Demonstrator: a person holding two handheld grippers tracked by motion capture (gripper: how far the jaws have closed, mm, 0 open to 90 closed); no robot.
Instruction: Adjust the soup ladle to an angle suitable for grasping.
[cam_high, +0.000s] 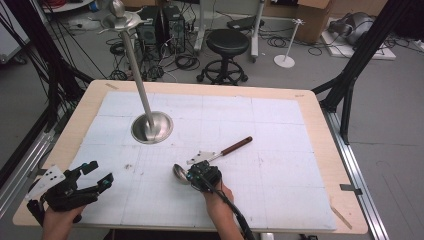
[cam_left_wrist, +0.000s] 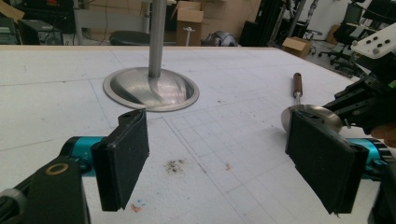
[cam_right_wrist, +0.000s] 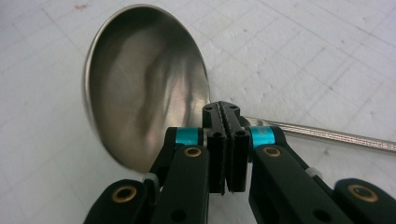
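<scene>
The right gripper (cam_high: 199, 172) was squeezed tight on a big metal spoon (cam_right_wrist: 144, 84), pinching it right where the round bowl meets the thin handle. The spoon was near the middle of the white mat (cam_high: 280, 165), with its bowl to the left and its brown handle end (cam_high: 237, 145) pointing far and right. It was hard to tell if the spoon was lifted or resting on the mat. The left gripper (cam_high: 97, 174) waited at the near left corner with its jaws wide apart and nothing between them. A tall metal stand (cam_high: 152, 127) stood on the far left part of the mat. The step looked like carrying the spoon. Next, the hand should probably keep its tight pinch and move slowly so the long handle does not tip.
</scene>
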